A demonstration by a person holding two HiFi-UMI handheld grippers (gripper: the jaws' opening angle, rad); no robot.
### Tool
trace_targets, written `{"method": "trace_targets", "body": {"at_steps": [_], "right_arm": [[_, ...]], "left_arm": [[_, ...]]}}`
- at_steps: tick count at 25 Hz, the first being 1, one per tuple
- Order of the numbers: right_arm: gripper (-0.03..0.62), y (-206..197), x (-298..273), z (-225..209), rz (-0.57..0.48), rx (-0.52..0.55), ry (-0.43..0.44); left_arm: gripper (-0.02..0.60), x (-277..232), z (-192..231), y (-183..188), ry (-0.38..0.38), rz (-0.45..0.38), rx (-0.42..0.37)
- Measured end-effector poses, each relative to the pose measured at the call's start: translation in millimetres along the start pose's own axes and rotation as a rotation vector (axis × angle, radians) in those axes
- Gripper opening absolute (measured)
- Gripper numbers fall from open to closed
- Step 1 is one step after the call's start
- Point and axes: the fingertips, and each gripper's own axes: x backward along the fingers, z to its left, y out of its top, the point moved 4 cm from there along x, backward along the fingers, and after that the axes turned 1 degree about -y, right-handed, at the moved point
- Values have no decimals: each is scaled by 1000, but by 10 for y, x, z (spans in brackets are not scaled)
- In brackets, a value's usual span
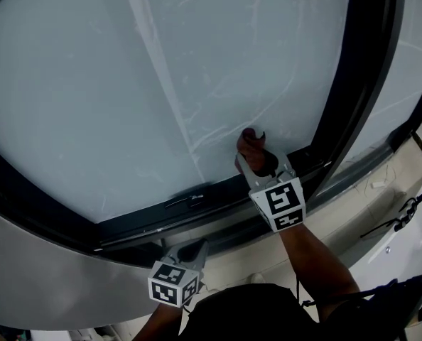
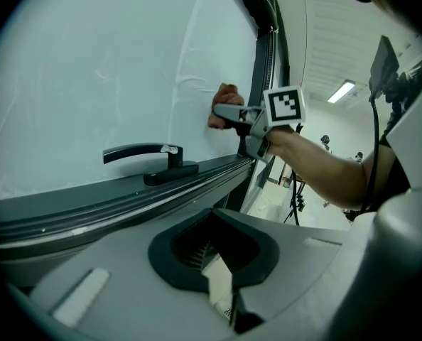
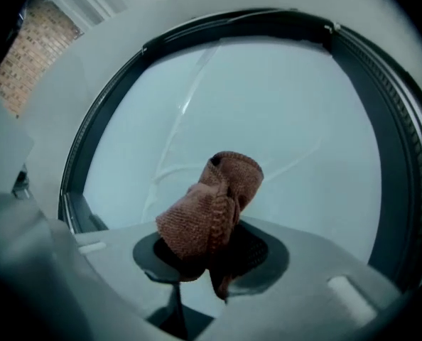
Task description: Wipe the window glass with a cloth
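The window glass [image 1: 126, 84] fills most of the head view, pale and streaked. A brown cloth [image 1: 248, 143] is pressed against the glass near the pane's lower right corner. My right gripper [image 1: 256, 158] is shut on the cloth. In the right gripper view the bunched cloth [image 3: 212, 203] sticks out from the jaws [image 3: 211, 256] towards the glass [image 3: 289, 112]. My left gripper [image 1: 197, 247] hangs lower, below the frame and off the glass; its jaws [image 2: 218, 265] look shut with nothing in them. From there I see the cloth [image 2: 224, 106] and the right gripper [image 2: 232, 116].
A black frame [image 1: 353, 84] borders the pane, with a black window handle [image 2: 150, 158] on its lower rail [image 1: 190, 199]. A second pane [image 1: 413, 41] lies to the right. Black cables [image 1: 403, 215] lie on the white surface at lower right. White streaks [image 1: 197, 137] cross the glass.
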Motion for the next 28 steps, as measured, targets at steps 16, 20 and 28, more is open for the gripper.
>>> {"method": "trace_targets", "body": {"at_steps": [16,20,28], "right_arm": [[106,1793,22,-883,-245,193,-102],[106,1769,-41,-878,-252,196,-109],[106,1666,-46,-812,-263,214,-115]], "left_arm": [[17,48,-21,68,34,-24,-3],[17,44,-23,58,35,-27,3],[17,-15,-57,34,27,-20,10]]}}
